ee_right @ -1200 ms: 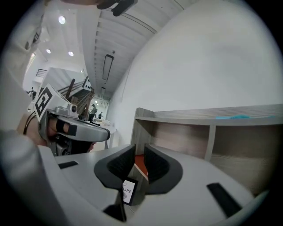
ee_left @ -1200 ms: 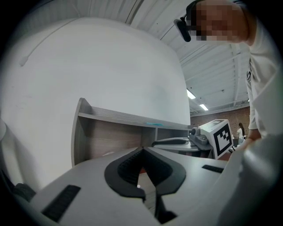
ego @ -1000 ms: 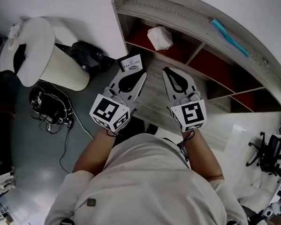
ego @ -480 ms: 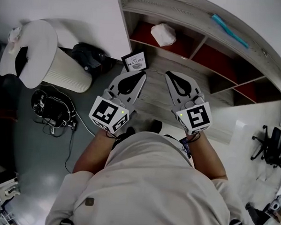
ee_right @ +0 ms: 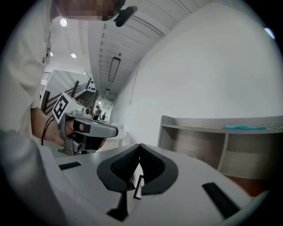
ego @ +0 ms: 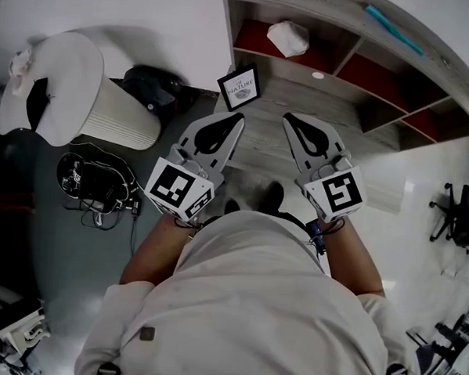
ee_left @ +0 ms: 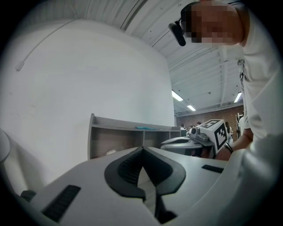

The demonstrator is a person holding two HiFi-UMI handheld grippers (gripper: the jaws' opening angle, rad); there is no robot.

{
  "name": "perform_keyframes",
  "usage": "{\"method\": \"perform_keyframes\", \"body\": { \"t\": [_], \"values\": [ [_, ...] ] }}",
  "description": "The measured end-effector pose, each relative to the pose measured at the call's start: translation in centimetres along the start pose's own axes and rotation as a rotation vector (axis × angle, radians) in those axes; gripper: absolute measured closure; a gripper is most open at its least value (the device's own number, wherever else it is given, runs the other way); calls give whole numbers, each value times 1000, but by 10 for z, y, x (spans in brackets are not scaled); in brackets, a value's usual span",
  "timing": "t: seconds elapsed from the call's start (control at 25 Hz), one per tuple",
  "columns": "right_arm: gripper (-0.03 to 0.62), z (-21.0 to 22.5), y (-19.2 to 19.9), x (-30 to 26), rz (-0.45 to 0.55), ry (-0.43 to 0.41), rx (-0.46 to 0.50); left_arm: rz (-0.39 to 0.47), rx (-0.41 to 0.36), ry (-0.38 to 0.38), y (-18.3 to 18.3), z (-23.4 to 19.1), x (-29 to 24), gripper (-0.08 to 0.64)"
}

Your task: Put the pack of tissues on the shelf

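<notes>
Your left gripper has its jaws pressed together, the tips meeting with nothing between them. Your right gripper is pressed together in the same way and is also empty. Neither one touches anything. Both are smooth grey plastic wedges with black ribbed pads, and each carries a cube printed with black-and-white square markers at your wrist end. They sit side by side and near each other, both pointing the same way, towards the shelf.

The shelf is grey wood-grain board, split by upright dividers into open compartments with red backs. The pack of tissues is a soft, crumpled white bundle. It lies in the end compartment, straight ahead of your two grippers and well beyond their tips, closer to the line of your right gripper than your left. A thin teal strip lies on the shelf's top board, ahead and to the right of your right gripper.

Just past the tip of your left gripper stands a small black-framed card with a white face. Off to the left of your left gripper is a ribbed white bin with a smooth rounded lid
</notes>
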State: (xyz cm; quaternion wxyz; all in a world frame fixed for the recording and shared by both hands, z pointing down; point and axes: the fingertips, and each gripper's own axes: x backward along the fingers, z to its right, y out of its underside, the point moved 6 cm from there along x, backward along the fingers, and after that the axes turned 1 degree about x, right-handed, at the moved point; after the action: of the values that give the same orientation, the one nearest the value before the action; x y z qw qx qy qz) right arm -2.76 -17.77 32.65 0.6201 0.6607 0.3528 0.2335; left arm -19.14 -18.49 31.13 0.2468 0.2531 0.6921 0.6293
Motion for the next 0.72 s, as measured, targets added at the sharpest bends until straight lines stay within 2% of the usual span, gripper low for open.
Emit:
{"method": "perform_keyframes", "body": {
  "t": [0.36,0.72],
  "values": [
    [572,-57,7,20,-56,66,-3,5,4,85,8,1,47,545],
    [572,-77,6,51,-72,85,1,5,4,119,10,19,65,545]
  ]
}}
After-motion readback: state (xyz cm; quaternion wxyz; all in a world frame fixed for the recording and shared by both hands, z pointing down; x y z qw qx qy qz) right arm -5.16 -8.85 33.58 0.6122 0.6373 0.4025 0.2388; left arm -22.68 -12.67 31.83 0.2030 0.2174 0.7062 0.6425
